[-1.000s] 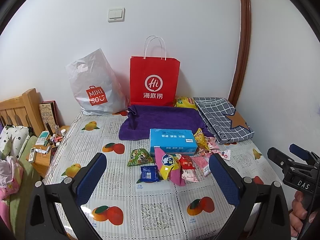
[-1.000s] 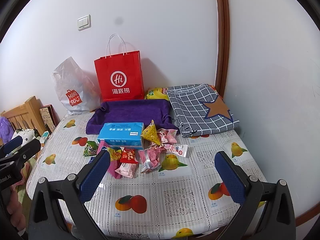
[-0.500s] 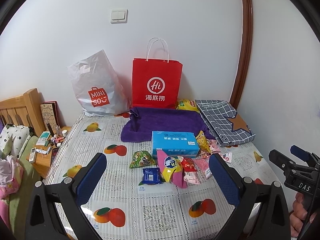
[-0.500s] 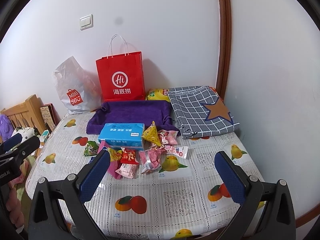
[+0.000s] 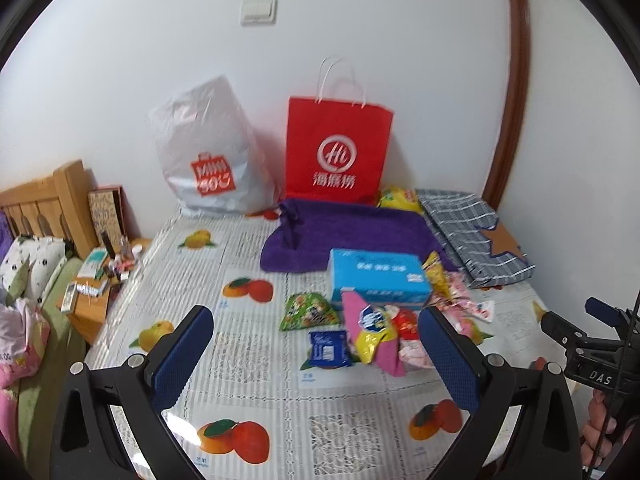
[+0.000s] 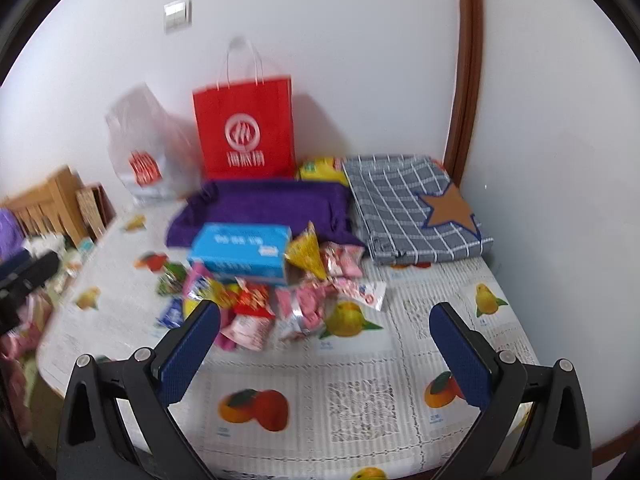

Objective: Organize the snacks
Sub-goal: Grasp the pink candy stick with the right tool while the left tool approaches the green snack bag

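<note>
Left gripper [image 5: 316, 328]: jaws spread wide, nothing between the blue pads, held above the near part of the table [image 5: 256, 360]. Right gripper [image 6: 324, 324]: likewise wide apart and empty, over the lower centre of its frame; right-wrist view is motion-blurred toward the left. Table covering is a white, lace-patterned plastic cloth printed with oranges and lemons. Snack pile [image 5: 384, 320] lies mid-table, centre-right in the left view, loose packets touching and overlapping: green packet [image 5: 308, 312], small dark-blue packet [image 5: 328, 348], yellow, red and pink wrappers. Blue tissue box [image 5: 378, 278] sits just behind the pile, touching it. Behind that, a folded purple towel [image 5: 348, 236]; grey checked cloth with a brown star [image 6: 416, 208] at right. Red paper bag [image 5: 338, 152] and white plastic bag [image 5: 208, 152] stand against the white wall, upper centre. Wall switch [image 5: 259, 10] above. Wooden headboard [image 5: 44, 204] at left edge.
</note>
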A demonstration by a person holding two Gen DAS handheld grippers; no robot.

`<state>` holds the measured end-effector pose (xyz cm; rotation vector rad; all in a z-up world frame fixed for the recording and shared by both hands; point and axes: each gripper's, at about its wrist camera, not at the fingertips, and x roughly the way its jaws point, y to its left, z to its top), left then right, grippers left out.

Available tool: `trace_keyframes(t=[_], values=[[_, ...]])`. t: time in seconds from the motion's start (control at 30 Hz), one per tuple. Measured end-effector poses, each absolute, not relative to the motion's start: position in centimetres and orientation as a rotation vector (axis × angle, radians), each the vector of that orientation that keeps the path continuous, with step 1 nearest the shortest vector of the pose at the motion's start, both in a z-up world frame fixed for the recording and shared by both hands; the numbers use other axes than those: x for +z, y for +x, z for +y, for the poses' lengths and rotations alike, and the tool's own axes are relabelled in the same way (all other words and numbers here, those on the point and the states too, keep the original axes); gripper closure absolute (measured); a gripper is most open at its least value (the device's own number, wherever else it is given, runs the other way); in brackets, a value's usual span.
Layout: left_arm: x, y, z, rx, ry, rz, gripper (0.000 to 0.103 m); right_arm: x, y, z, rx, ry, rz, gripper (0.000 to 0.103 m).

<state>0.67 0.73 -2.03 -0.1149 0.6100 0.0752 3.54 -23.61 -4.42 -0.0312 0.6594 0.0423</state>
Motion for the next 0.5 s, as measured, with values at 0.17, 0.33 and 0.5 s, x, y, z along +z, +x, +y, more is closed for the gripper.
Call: trace_keyframes(t=[0.17,0.33,0.5], values=[[-4.4,2.8,2.0,0.089,-0.128,0.667,0.0,-7.1,5.9,-23.3,0.018,-0.093,0.683,0.0],[-6.8,5.3,2.7,0.123,-0.092,0.71,0.0,-9.6,8.6,-24.5,0.044,-0.043,0.708,0.001],[-8.8,8.2,3.5,0.114,-0.088,0.778,0.0,-12.0,11.5,-25.8,0.025,0.002,0.763,0.006]])
